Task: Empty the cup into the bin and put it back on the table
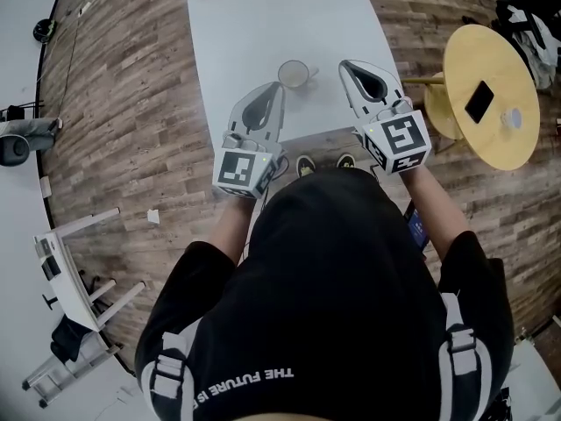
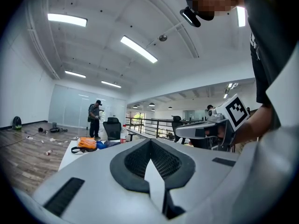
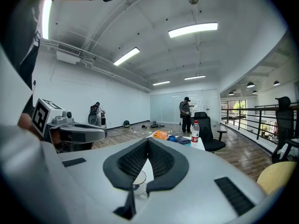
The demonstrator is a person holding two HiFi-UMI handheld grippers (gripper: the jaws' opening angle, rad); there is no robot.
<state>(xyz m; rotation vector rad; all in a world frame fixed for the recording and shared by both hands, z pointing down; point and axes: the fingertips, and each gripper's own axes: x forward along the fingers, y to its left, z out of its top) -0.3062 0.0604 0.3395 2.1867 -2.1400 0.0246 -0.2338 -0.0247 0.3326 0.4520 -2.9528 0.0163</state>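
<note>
The cup (image 1: 294, 74) stands upright on the white table (image 1: 254, 33), a little beyond the near end where the person stands. Neither tool is touching it. The left gripper (image 1: 273, 93) hovers just to its near left and the right gripper (image 1: 351, 70) just to its right, so the cup sits between the two tips.

Both sets of jaws are clenched with nothing in them. In the left gripper view the dark pads (image 2: 133, 160) meet along one seam with only the room showing past them. In the right gripper view the pads (image 3: 163, 161) also meet, and the rim of the cup (image 3: 138, 178) shows low down beyond them, on the table and outside the grip.

This looks like the stage before the pick-up, though the cup's mouth is too small here to say whether anything is inside. No bin shows in any view, so it probably lies out of frame and will have to be found.

The next move calls for one gripper, most likely the right since it already faces the cup, to spread its jaws, come down around the cup wall and close firmly enough to lift it without tipping it. The cup's handle points right, towards that gripper, so the approach has to clear the handle or take hold of it.
</note>
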